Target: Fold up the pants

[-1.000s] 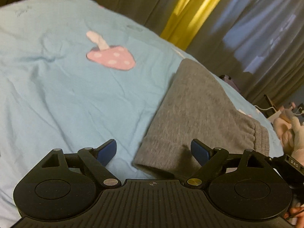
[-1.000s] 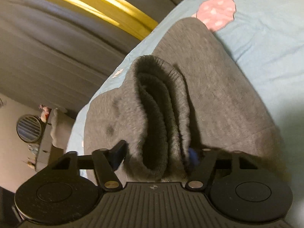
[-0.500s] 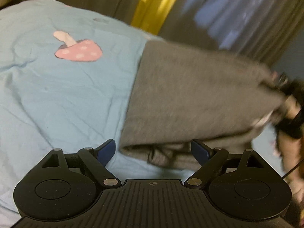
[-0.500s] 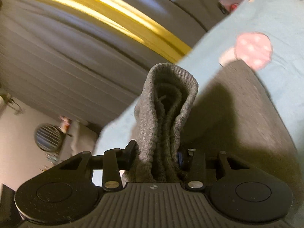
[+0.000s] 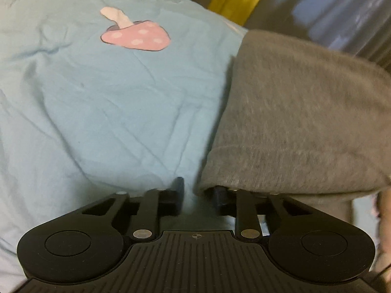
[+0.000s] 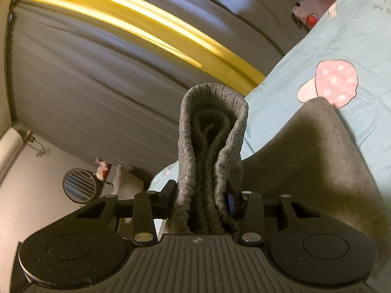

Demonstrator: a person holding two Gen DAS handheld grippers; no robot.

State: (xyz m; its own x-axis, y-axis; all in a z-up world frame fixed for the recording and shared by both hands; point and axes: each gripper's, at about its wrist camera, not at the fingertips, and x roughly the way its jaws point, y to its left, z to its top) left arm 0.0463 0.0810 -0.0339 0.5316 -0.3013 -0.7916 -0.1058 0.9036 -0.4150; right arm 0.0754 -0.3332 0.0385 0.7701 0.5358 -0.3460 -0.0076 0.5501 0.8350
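Grey knit pants (image 5: 300, 112) lie folded on a light blue bedsheet (image 5: 97, 102). In the left wrist view their near hem hangs over the right finger of my left gripper (image 5: 199, 193). Its jaws stand close together around the hem's corner; the actual hold is hidden. In the right wrist view my right gripper (image 6: 201, 197) is shut on the ribbed waistband (image 6: 211, 146), bunched upright between the fingers and lifted off the bed. The rest of the pants (image 6: 317, 151) drape down to the right.
A pink mushroom print (image 5: 135, 35) marks the sheet left of the pants; it also shows in the right wrist view (image 6: 333, 81). Grey and yellow curtains (image 6: 122, 48) hang behind the bed. A round fan (image 6: 78, 185) stands at lower left.
My left gripper has narrowed from wide open to nearly shut at the pants' near hem. My right gripper has lifted the waistband higher off the bed.
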